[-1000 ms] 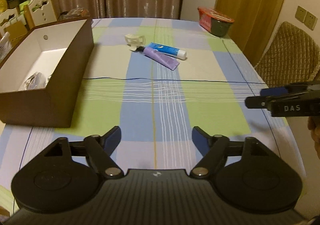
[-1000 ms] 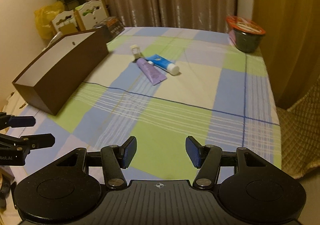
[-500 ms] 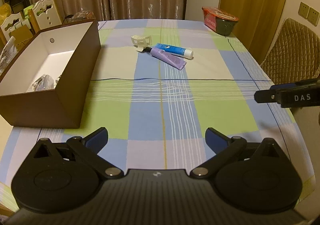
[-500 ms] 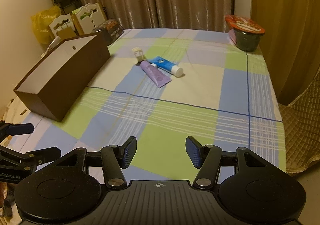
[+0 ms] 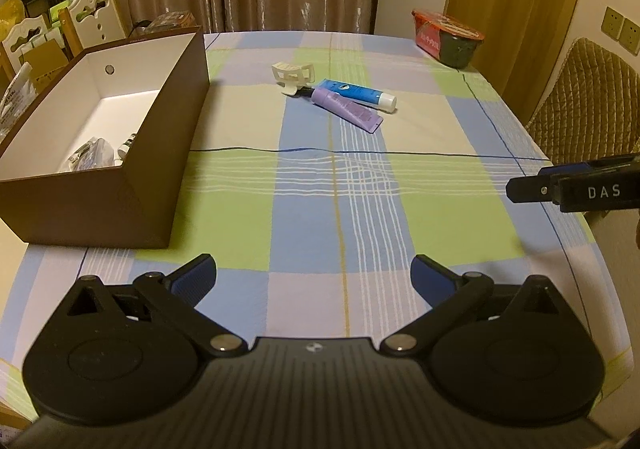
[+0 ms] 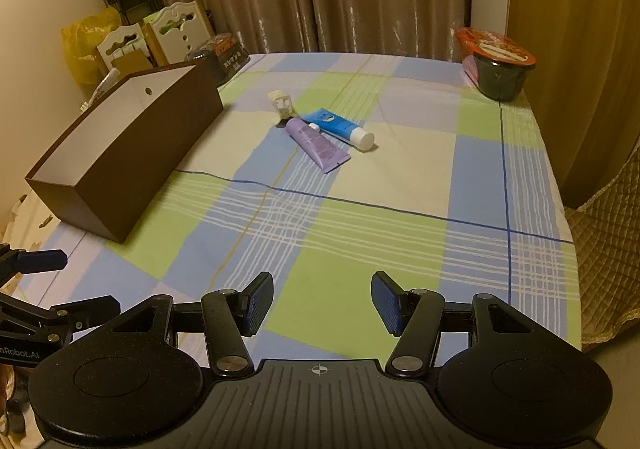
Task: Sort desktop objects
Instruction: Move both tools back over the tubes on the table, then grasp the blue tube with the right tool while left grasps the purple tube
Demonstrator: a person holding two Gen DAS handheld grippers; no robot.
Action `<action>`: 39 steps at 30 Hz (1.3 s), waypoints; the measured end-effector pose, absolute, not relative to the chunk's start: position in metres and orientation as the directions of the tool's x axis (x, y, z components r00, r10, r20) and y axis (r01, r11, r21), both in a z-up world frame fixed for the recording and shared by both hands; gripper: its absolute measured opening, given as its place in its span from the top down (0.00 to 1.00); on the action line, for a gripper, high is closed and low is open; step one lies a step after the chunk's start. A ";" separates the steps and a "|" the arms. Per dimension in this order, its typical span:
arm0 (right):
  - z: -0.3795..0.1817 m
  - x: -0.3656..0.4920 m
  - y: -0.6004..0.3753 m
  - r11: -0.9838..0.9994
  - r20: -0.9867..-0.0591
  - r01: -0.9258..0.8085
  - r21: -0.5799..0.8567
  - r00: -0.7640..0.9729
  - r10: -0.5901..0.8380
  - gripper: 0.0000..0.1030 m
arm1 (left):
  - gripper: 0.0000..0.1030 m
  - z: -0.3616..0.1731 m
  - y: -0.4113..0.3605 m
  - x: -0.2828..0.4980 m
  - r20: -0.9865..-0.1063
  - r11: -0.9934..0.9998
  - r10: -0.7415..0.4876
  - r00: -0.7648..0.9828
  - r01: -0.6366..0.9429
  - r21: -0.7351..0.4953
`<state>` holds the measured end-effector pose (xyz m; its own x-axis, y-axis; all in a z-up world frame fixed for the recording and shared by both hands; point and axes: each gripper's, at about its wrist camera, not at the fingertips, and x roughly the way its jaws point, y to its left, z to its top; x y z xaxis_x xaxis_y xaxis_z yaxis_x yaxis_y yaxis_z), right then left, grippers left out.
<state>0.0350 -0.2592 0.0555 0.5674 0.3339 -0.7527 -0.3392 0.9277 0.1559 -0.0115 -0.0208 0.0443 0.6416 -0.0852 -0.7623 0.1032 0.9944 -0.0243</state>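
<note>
Grippers, left and right, hover empty, jaws spread wide. Purple tube, blue tube and white clip lie far; brown box left.

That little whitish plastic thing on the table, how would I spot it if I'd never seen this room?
Start at the brown box on the checked tablecloth. Just beyond its far corner lie two tubes side by side, one purple, one blue. The cream hair clip sits at their box-side end: the only toothed, non-tube item.
</note>
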 end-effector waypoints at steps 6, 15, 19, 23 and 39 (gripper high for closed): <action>0.053 0.031 -0.259 0.938 -0.763 -0.314 0.146 0.568 0.309 0.44 | 0.01 0.043 -0.017 -0.010 -0.764 0.992 -0.106 0.637 0.120 -0.038; 0.054 0.023 -0.254 0.954 -0.767 -0.282 0.102 0.588 0.256 0.44 | 0.01 0.043 -0.013 -0.010 -0.755 0.983 -0.161 0.635 0.175 -0.063; 0.058 0.027 -0.248 0.950 -0.764 -0.307 0.051 0.601 0.235 0.44 | 0.01 0.044 -0.011 -0.004 -0.745 0.976 -0.192 0.639 0.205 -0.075; 0.060 0.045 -0.244 0.938 -0.764 -0.347 0.005 0.604 0.227 0.44 | 0.01 0.041 -0.013 0.008 -0.743 0.972 -0.208 0.636 0.221 -0.082; 0.009 0.237 -0.220 0.792 -0.789 -0.604 -0.083 0.526 0.318 0.44 | 0.01 0.025 -0.029 0.081 -0.757 0.988 -0.149 0.636 0.126 -0.089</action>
